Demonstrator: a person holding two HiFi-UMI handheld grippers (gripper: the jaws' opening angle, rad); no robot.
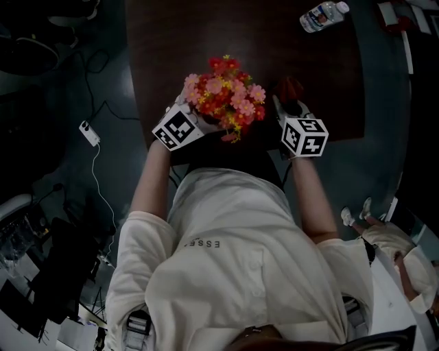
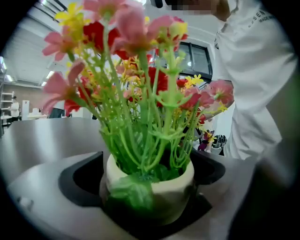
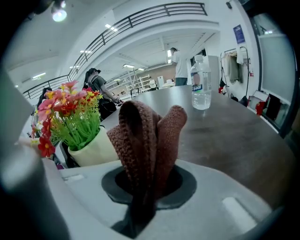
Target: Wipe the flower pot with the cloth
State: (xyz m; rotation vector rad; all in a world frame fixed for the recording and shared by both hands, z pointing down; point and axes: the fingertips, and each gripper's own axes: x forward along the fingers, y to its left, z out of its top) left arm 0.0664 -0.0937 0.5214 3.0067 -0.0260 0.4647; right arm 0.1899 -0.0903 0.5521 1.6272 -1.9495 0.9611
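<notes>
A cream flower pot [image 2: 161, 185] filled with pink, red and yellow artificial flowers [image 1: 223, 92] sits between the jaws of my left gripper [image 2: 150, 197], which is shut on it. In the head view the left gripper [image 1: 195, 122] holds the pot above the near edge of the dark table. My right gripper [image 3: 147, 185] is shut on a brown knitted cloth [image 3: 150, 136] that stands up out of the jaws. The cloth [image 1: 288, 89] is just right of the flowers, a short gap away. From the right gripper view the pot [image 3: 93, 149] lies to the left, tilted.
A dark brown table [image 1: 206, 34] stretches ahead. A clear water bottle [image 1: 322, 15] lies at its far right, also seen as the bottle [image 3: 200, 89] beyond the cloth. A white cable and adapter [image 1: 89, 131] lie on the floor at left. Another person [image 1: 405, 260] sits at right.
</notes>
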